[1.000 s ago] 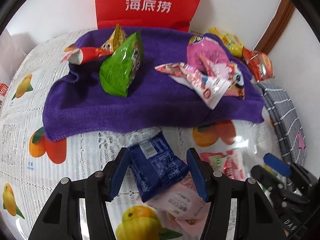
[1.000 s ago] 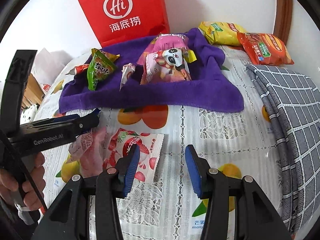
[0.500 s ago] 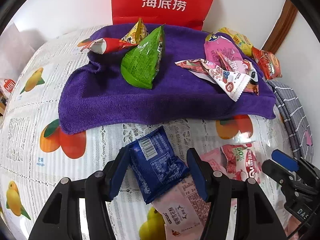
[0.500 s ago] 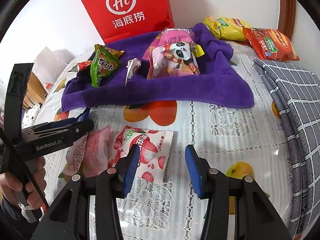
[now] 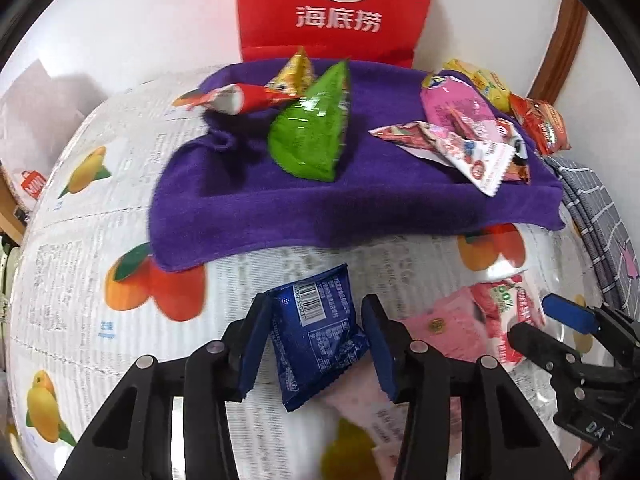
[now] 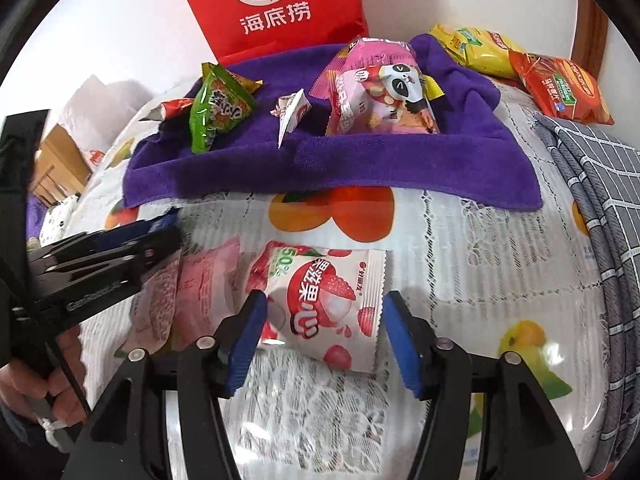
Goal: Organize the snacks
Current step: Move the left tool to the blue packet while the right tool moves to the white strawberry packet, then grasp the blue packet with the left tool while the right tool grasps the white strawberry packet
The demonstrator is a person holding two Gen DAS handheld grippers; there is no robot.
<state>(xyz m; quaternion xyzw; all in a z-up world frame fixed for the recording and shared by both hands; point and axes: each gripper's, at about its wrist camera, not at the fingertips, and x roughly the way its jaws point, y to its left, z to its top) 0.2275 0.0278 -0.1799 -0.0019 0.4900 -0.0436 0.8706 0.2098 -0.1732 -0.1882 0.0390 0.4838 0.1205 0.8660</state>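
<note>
Left gripper (image 5: 316, 344): jaws have just been closing around the blue packet (image 5: 316, 332), which lies on the tabletop (image 5: 76, 264) between the pads. A gap shows on the right side, so the packet is not yet clamped. Its long axis runs away from the gripper, toward the purple towel (image 5: 280, 208); the pads bracket its short width.

Right gripper (image 6: 324, 336): jaws have just been opening and stand released, straddling the lychee packet (image 6: 324, 300). That packet lies flat, just beside the pink packet (image 6: 204, 292), with its width nearly filling the gap. Each gripper is nearest its own packet.
</note>
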